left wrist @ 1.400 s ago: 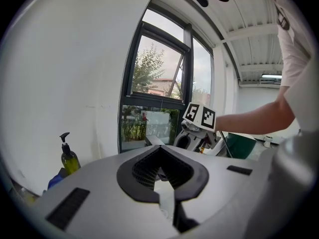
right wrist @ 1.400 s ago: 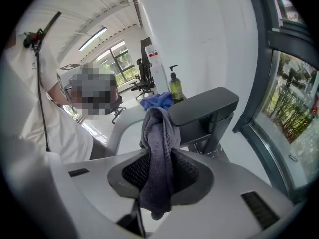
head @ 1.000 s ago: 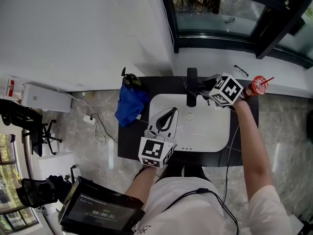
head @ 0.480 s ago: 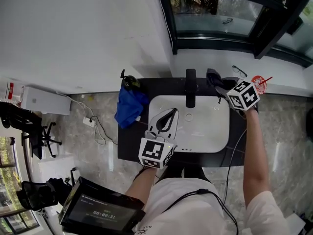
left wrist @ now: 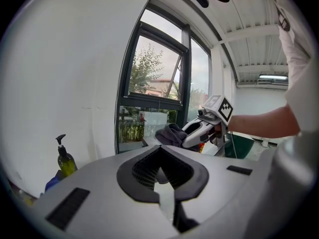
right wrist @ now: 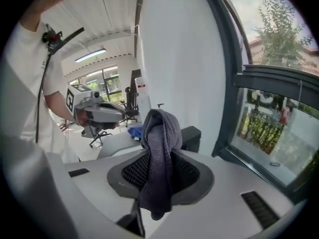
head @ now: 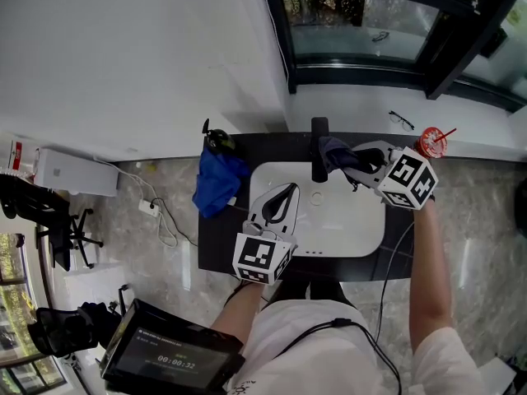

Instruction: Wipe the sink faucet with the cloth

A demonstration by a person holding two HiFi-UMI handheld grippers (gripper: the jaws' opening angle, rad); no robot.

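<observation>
The black faucet (head: 319, 148) stands at the back rim of the white sink (head: 354, 229). My right gripper (head: 344, 158) is shut on a dark grey cloth (head: 333, 150), and the bunched cloth lies against the faucet's right side. In the right gripper view the cloth (right wrist: 159, 133) hangs between the jaws of that gripper (right wrist: 162, 158), with the faucet (right wrist: 192, 136) just behind it. My left gripper (head: 290, 189) hovers over the sink's left part, shut with nothing in it. From the left gripper (left wrist: 160, 151) I see the right gripper (left wrist: 199, 128) and the cloth (left wrist: 169, 133) ahead.
A soap pump bottle (head: 216, 138) and a blue bag (head: 218, 179) sit at the left end of the dark counter (head: 216, 237). A red cup with a straw (head: 431, 142) and glasses (head: 403, 119) lie at the back right. A window sill runs behind the sink.
The right gripper swung out to the right and back, then returned left, bringing the cloth against the faucet. The left gripper has stayed still.
</observation>
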